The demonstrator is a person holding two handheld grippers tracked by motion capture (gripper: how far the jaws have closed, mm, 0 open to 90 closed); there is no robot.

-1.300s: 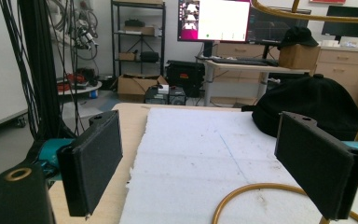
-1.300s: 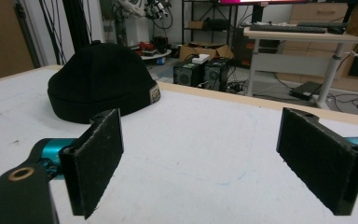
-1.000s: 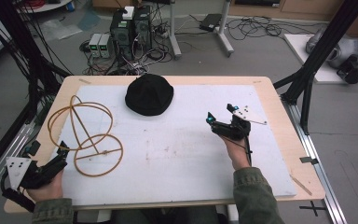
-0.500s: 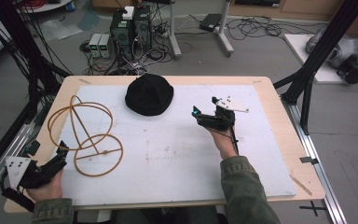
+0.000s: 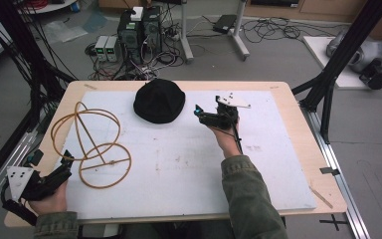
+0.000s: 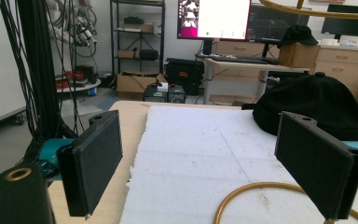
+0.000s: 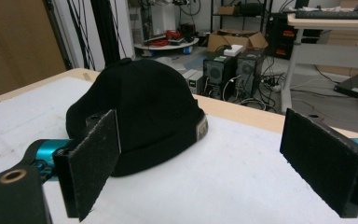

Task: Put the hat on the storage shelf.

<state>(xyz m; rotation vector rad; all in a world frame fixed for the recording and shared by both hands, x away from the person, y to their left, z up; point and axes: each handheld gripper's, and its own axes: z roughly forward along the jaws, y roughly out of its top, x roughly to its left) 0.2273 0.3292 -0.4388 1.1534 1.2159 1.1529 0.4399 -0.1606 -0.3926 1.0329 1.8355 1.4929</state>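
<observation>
Beanie (image 5: 159, 101) sits at the counter's (image 5: 288, 107) far middle on the white foam sheet (image 5: 189, 159); I have the right gripper (image 5: 205, 115) just beside it, jaws wide, holding nothing; left gripper (image 5: 59, 169) wide too, at the near-left corner by the wire stand (image 5: 92, 144).

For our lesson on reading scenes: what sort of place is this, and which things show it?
Probably a lab or workshop: desktop computer towers amid loose cables on the floor, black metal frame posts around the wooden table, and a lit monitor on a desk.
</observation>
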